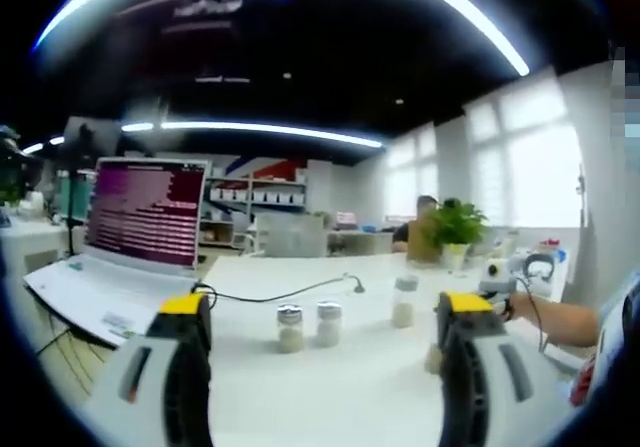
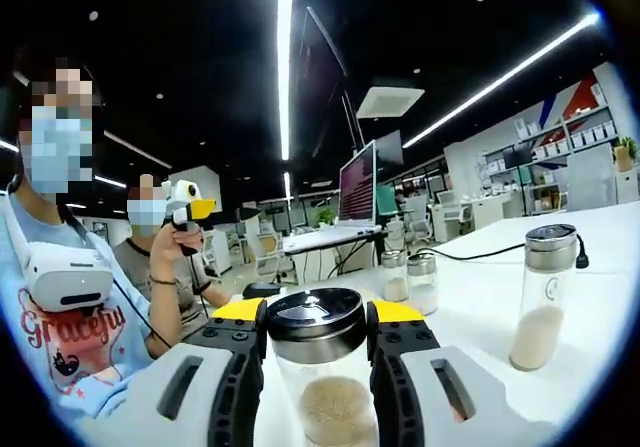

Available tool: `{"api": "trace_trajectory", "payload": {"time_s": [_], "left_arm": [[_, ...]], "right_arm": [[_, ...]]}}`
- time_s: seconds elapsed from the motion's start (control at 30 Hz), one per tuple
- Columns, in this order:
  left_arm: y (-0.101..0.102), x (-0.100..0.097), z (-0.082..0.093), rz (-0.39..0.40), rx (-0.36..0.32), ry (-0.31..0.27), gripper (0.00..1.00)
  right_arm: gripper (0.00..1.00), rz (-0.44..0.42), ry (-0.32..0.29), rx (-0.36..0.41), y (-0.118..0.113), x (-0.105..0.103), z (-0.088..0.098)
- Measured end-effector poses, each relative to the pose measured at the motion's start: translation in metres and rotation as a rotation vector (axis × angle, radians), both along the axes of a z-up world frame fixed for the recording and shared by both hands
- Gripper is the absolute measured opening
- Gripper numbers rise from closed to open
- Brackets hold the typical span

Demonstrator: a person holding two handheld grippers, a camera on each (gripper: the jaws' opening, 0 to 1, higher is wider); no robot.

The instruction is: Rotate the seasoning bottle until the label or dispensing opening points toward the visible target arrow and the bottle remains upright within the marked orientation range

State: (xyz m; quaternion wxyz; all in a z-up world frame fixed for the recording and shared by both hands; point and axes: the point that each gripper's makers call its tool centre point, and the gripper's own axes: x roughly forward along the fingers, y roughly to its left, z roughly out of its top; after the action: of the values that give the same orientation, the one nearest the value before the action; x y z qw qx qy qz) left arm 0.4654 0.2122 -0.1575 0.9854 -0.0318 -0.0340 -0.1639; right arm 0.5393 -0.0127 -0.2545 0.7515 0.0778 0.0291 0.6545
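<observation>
Three spare shakers (image 1: pixel 308 325) on the table (image 1: pixel 340 387), laptop (image 1: pixel 130 237) beyond.

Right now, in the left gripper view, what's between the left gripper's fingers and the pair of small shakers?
Nothing: just bare white table between the open left gripper and the two small shakers, seen in the left gripper view.

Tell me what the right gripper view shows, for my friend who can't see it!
The right claw is shut on a seasoning bottle of pale grains with a shiny lid. Three more shakers stand on the white table, with a laptop behind.
</observation>
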Motion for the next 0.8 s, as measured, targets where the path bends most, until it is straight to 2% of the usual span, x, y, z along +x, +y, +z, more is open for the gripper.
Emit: {"api": "trace_trajectory", "payload": {"time_s": [0.47,0.57,0.8], "left_arm": [[-0.014,0.0,-0.003,-0.06,-0.008,0.012,1.0],[-0.011,-0.002,-0.003,-0.072,-0.014,0.009,1.0],[0.01,0.0,-0.002,0.007,-0.039,0.004,1.0]], "right_arm": [[0.39,0.056,-0.032,-0.036,0.002,-0.001,-0.003],[0.39,0.062,-0.029,-0.036,0.002,-0.001,-0.003],[0.39,0.066,-0.043,-0.039,0.003,-0.002,-0.004]]}}
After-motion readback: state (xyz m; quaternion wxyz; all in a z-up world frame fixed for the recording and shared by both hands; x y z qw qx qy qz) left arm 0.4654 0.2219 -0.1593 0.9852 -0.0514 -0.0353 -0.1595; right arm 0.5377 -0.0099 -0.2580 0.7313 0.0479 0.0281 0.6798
